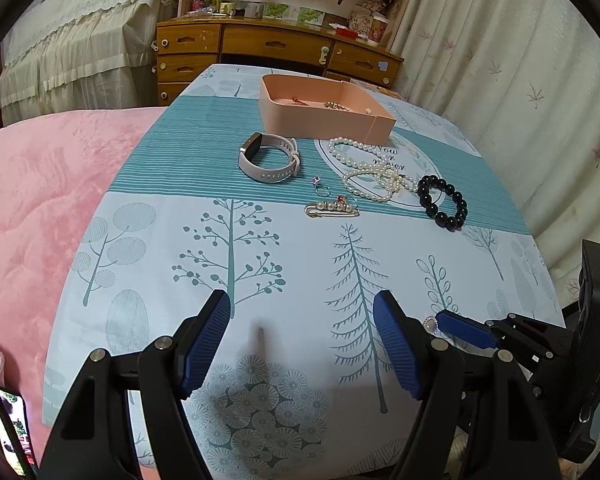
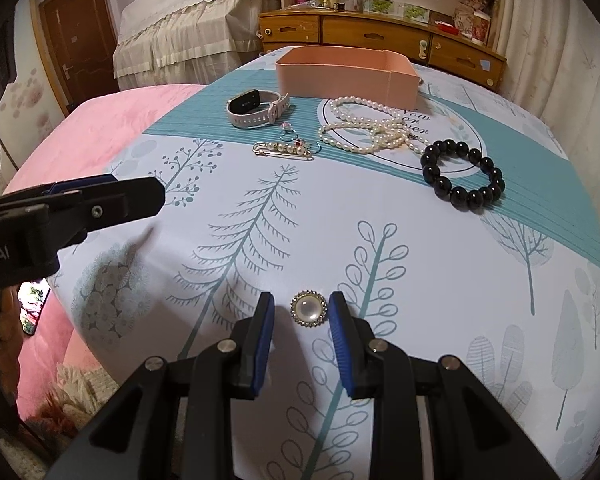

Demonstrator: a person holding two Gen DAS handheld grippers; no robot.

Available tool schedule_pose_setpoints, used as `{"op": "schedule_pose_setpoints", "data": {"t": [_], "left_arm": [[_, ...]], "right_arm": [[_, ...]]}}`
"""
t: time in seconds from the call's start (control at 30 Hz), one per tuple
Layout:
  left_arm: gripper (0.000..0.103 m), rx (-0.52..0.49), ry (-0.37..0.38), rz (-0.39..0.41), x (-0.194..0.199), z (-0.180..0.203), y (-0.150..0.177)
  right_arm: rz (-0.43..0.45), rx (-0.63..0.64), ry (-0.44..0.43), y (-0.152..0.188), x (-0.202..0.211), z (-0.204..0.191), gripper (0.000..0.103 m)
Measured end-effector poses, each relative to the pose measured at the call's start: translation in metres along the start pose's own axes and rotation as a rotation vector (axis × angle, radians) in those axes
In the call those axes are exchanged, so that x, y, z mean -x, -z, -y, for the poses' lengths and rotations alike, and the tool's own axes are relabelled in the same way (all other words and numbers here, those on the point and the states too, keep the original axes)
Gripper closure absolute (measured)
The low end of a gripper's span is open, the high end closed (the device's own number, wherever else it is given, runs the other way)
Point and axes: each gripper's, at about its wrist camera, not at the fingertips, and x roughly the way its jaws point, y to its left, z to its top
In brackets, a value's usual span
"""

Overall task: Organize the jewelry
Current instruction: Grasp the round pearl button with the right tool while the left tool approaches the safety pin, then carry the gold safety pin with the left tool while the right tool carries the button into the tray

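Observation:
A round pearl brooch (image 2: 309,311) lies on the cloth between the open fingers of my right gripper (image 2: 302,305), which do not touch it. It peeks out in the left wrist view (image 1: 429,323) beside the right gripper (image 1: 440,322). My left gripper (image 1: 302,304) is open and empty over the near cloth; it also shows in the right wrist view (image 2: 156,194). Farther off lie a pink watch (image 1: 269,157), a pearl necklace (image 1: 374,172), a black bead bracelet (image 1: 444,201), a pearl pin (image 1: 330,209), a small ring (image 1: 321,187) and a pink box (image 1: 324,108) holding some small jewelry.
The table wears a tree-print cloth (image 1: 228,240). A pink blanket (image 1: 32,200) lies to the left. A wooden dresser (image 1: 276,44) stands behind the table, curtains (image 1: 520,80) to the right. A phone (image 1: 14,428) lies at the lower left.

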Motion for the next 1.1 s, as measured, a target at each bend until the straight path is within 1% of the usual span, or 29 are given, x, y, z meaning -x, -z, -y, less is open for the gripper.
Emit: {"op": "schedule_pose_setpoints", "data": {"t": [0.07,0.1,0.3,0.4,0.57,0.63,0.7,0.73,0.77,0.8,0.97,1.1], "left_arm": [[0.031,0.0,0.002,-0.008,-0.003,0.0,-0.001],[0.031,0.0,0.002,-0.011,-0.004,0.0,-0.001],[0.031,-0.001,-0.001,-0.015,-0.012,-0.001,-0.008],[0.031,-0.027,0.004,-0.014,-0.019,0.0,-0.017],[0.032,-0.116,0.019,-0.05,-0.046,0.002,-0.044],[0.036,-0.146,0.033,-0.069,-0.056,0.003,-0.054],[0.046,-0.196,0.047,-0.097,-0.069,0.007,-0.064],[0.048,-0.237,0.055,-0.118,-0.077,0.011,-0.069],[0.052,-0.266,0.049,-0.13,-0.083,0.014,-0.073],[0.053,-0.292,0.045,-0.14,-0.088,0.016,-0.075],[0.054,-0.362,0.072,-0.188,-0.103,0.023,-0.086],[0.054,-0.451,0.068,-0.208,-0.109,0.033,-0.09]], "right_arm": [[0.004,0.007,0.005,0.0,0.0,0.001,0.077],[0.005,0.009,0.012,-0.001,0.0,0.002,0.084],[0.006,-0.009,-0.025,-0.01,-0.006,0.014,0.084],[-0.001,-0.019,-0.036,-0.019,-0.011,0.022,0.084],[-0.011,-0.068,-0.076,-0.035,-0.02,0.042,0.084],[-0.009,-0.088,-0.091,-0.041,-0.023,0.05,0.084],[-0.006,-0.099,-0.104,-0.044,-0.025,0.054,0.084],[-0.004,-0.103,-0.109,-0.045,-0.026,0.056,0.084],[-0.004,-0.106,-0.114,-0.045,-0.027,0.057,0.084],[-0.004,-0.108,-0.121,-0.045,-0.028,0.058,0.084],[0.007,-0.108,-0.145,-0.044,-0.028,0.063,0.084],[0.014,-0.107,-0.16,-0.044,-0.028,0.065,0.084]]}}
